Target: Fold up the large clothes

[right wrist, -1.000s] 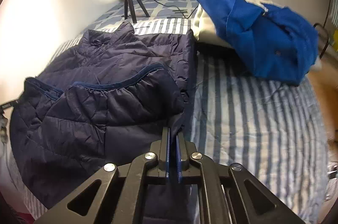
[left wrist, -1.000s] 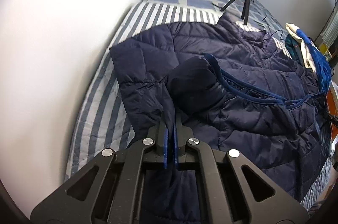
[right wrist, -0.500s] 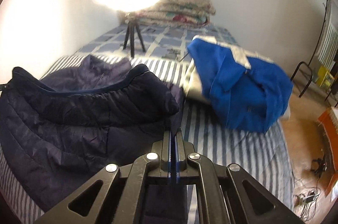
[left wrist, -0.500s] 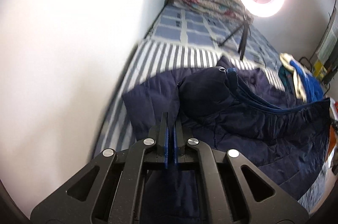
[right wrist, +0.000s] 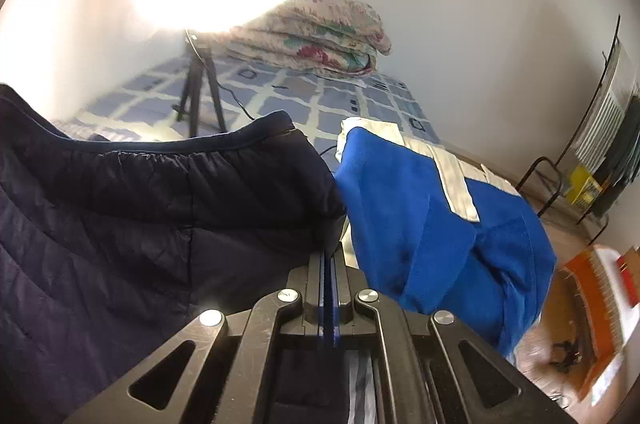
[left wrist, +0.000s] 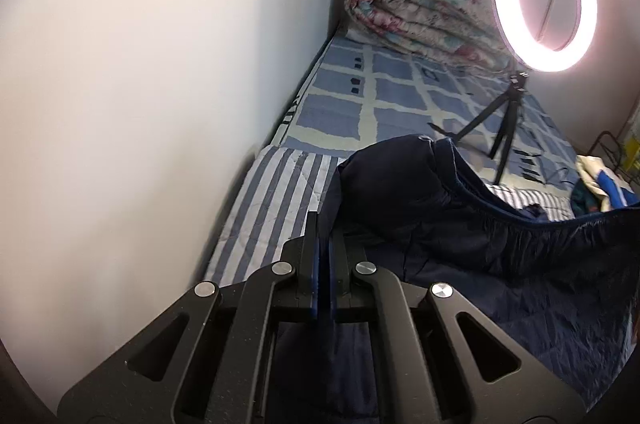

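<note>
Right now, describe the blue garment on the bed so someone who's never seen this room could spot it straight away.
Start from the bed with its striped and checked covers. On the side away from the wall, beside the navy puffer jacket, lies a heaped bright blue garment. Its vivid royal blue and pale cream panels set it apart from the dark quilted jacket and the floral quilt at the head.

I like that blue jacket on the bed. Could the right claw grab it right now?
Probably not yet. The right claw is shut on the dark puffy coat, so it has no free grip. The blue jacket lies just beside it with nothing between, so it likely could after letting the coat go.
</note>
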